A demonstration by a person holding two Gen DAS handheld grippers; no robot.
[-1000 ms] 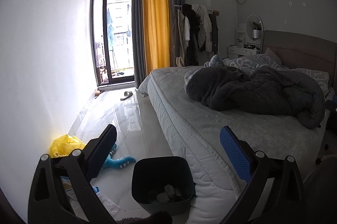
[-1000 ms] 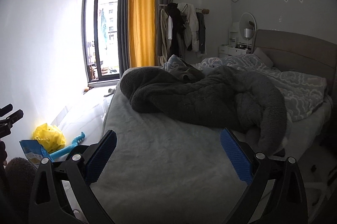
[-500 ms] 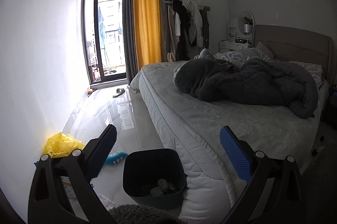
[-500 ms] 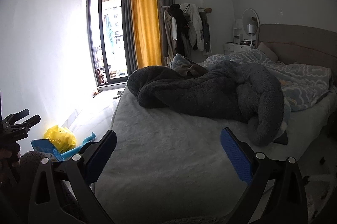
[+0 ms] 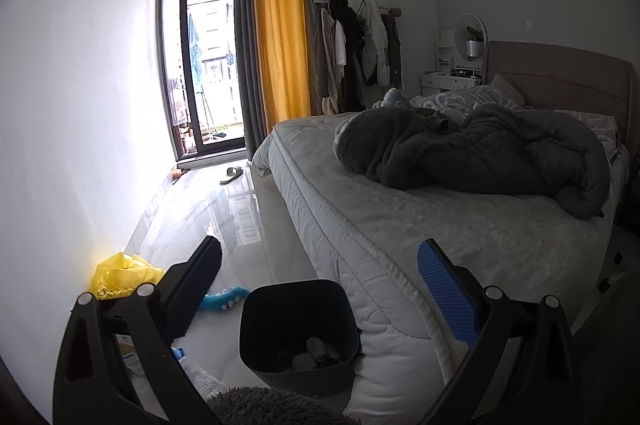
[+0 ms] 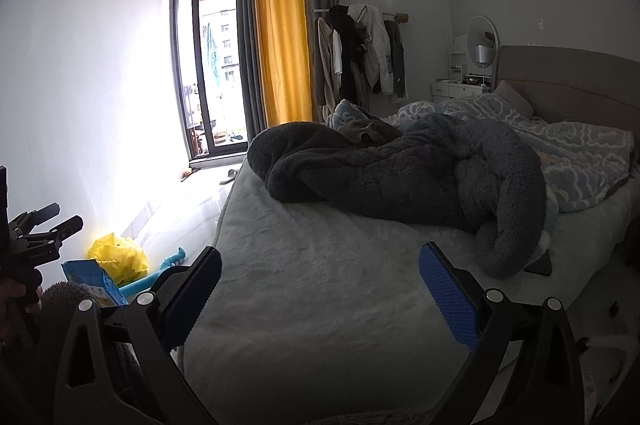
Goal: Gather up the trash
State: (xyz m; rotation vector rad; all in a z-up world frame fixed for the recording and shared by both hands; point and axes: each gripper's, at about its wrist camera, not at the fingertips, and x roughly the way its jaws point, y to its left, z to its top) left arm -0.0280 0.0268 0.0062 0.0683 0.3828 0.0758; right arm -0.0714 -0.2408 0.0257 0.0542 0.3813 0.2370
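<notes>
A dark trash bin [image 5: 298, 329] stands on the floor against the bed's corner, with a few crumpled pieces at its bottom. My left gripper [image 5: 320, 289] is open and empty, above and just behind the bin. A yellow plastic bag [image 5: 120, 275] lies by the left wall; it also shows in the right wrist view [image 6: 118, 255]. A blue snack packet [image 6: 94, 283] lies near it. My right gripper [image 6: 320, 293] is open and empty over the bed's near end. The left gripper [image 6: 38, 229] shows at the far left of the right wrist view.
A bed [image 5: 420, 225] with a dark fleece blanket [image 5: 472, 157] fills the right. A teal toy [image 5: 224, 297] lies on the glossy floor [image 5: 224, 217]. A slipper [image 5: 232, 173] lies near the balcony door [image 5: 204, 65]. Paper and bubble wrap lie by the bin.
Both views have drifted slightly; the left gripper has shifted a little so the bin sits more centred below it. Both grippers stay open and empty.
</notes>
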